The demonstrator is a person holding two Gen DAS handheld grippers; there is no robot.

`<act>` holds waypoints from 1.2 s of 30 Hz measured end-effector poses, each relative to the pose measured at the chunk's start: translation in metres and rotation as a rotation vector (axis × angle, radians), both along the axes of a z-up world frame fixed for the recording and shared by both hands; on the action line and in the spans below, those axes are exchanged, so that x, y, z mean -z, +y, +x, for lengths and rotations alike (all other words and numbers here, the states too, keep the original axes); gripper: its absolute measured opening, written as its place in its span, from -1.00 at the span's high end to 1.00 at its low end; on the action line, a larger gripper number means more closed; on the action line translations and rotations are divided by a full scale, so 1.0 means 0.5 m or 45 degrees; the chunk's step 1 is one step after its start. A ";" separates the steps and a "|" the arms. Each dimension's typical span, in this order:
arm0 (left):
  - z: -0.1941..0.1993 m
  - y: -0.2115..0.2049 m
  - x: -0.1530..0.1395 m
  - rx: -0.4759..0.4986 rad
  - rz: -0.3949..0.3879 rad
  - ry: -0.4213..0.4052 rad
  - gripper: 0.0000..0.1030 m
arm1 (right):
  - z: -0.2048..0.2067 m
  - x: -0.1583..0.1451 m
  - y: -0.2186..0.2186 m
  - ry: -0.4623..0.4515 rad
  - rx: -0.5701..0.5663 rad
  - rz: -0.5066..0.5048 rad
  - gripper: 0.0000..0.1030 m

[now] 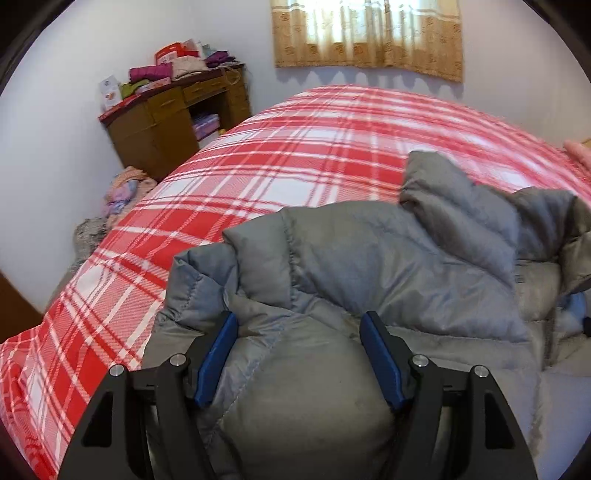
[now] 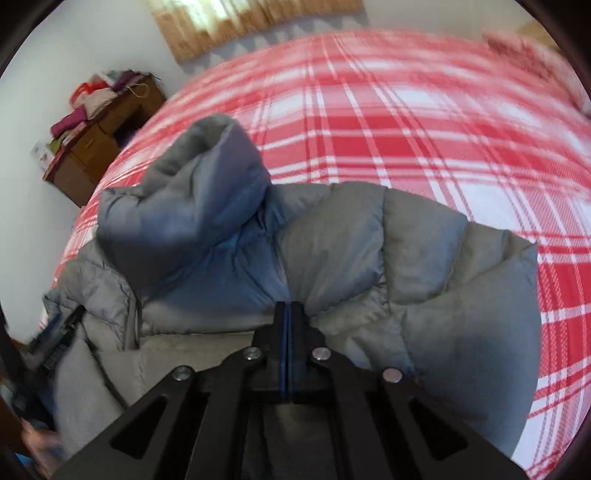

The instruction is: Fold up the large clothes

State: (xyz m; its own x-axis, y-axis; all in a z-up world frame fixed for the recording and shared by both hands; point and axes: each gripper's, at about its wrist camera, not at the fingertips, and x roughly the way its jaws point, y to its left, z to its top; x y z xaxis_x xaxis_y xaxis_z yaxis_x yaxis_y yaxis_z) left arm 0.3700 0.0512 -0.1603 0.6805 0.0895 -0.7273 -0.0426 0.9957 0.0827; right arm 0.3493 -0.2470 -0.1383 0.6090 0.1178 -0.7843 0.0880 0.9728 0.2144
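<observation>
The left tool (image 1: 299, 325) is seen with its blue pads (image 1: 218, 354) spread wide, a puffed fold of the grey quilted jacket (image 1: 369, 258) bulging up between them; the pads stand against the fabric on either side, but whether they press on it cannot be told. The right tool (image 2: 288, 314) is clenched, its two pads met edge to edge, with no cloth visibly caught between the tips, which sit just at a seam of the jacket (image 2: 332, 258).

The jacket is laid on the bed (image 1: 295, 166), at the near edge of the red and white plaid cover. A loose grey flap (image 1: 443, 192) is raised above the jacket's body, seen in the right wrist view as an upright, rounded fold (image 2: 207, 177). In the right wrist view the jacket's rounded quilted edge is seen near the bed's side, with a strip of plaid left bare beyond it.

Beyond the jacket a broad stretch of plaid cover is left open up to the far wall. Past the bed's far left corner a brown wooden counter (image 1: 177, 118) is stacked with folded clothes (image 1: 151, 72), and a heap of cloth (image 1: 125, 188) is piled on the floor beside the bed. A patterned curtain (image 1: 369, 33) is hung on the wall behind the bed.
</observation>
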 end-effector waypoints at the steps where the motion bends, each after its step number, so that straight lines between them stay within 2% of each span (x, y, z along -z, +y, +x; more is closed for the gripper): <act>1: -0.002 -0.002 -0.007 0.025 -0.007 0.000 -0.36 | -0.006 0.001 0.007 -0.032 -0.001 -0.031 1.00; 3: -0.005 -0.010 -0.012 0.045 0.015 -0.004 -0.36 | -0.011 -0.002 0.010 -0.058 -0.003 -0.035 1.00; 5: -0.006 -0.017 -0.003 0.045 0.038 -0.004 -0.36 | -0.008 -0.019 -0.003 -0.073 -0.007 0.048 0.77; 7: -0.005 -0.019 0.004 0.033 0.046 -0.006 -0.36 | -0.018 -0.069 -0.026 -0.195 0.046 0.154 0.64; 9: -0.004 -0.019 0.006 0.022 0.043 -0.008 -0.36 | -0.017 -0.108 -0.035 -0.276 0.096 0.203 0.05; 10: -0.004 -0.021 0.007 0.021 0.049 -0.008 -0.37 | -0.009 -0.123 -0.036 -0.298 0.118 0.218 -0.55; 11: -0.003 -0.021 0.008 0.021 0.054 -0.007 -0.37 | 0.014 -0.138 -0.033 -0.296 0.118 0.259 -0.73; 13: -0.002 -0.021 0.008 0.021 0.057 -0.005 -0.37 | 0.058 -0.140 -0.021 -0.238 0.094 0.299 -0.65; 15: -0.002 -0.021 0.008 0.022 0.055 -0.002 -0.37 | 0.115 -0.118 0.010 -0.088 0.045 0.248 -0.42; 17: -0.001 -0.022 0.006 0.036 0.054 0.012 -0.37 | 0.131 -0.084 0.029 0.030 0.019 0.195 0.46; 18: -0.001 -0.022 0.001 0.055 0.047 0.024 -0.37 | 0.129 -0.072 0.031 0.063 0.016 0.182 0.63; 20: -0.001 -0.019 -0.012 0.086 0.020 0.032 -0.37 | 0.096 -0.059 0.026 0.056 -0.006 0.149 0.72; 22: -0.007 -0.020 -0.037 0.124 -0.033 0.009 -0.37 | 0.063 -0.048 0.019 0.051 -0.017 0.094 0.73; 25: -0.014 -0.058 -0.079 0.218 -0.096 -0.035 -0.37 | 0.017 -0.002 -0.016 0.061 -0.007 0.163 0.75; 28: -0.017 -0.130 -0.101 0.331 -0.030 -0.061 -0.37 | -0.002 0.013 -0.034 -0.020 -0.025 0.226 0.78; 30: -0.011 -0.191 -0.102 0.402 0.043 -0.064 -0.37 | -0.018 0.017 -0.027 -0.090 -0.045 0.186 0.78; 32: 0.005 -0.235 -0.094 0.432 0.081 -0.047 -0.37 | -0.022 0.014 -0.025 -0.114 -0.049 0.184 0.78; 36: 0.051 -0.300 -0.074 0.442 0.135 0.004 -0.37 | -0.025 0.024 -0.046 -0.140 -0.043 0.288 0.79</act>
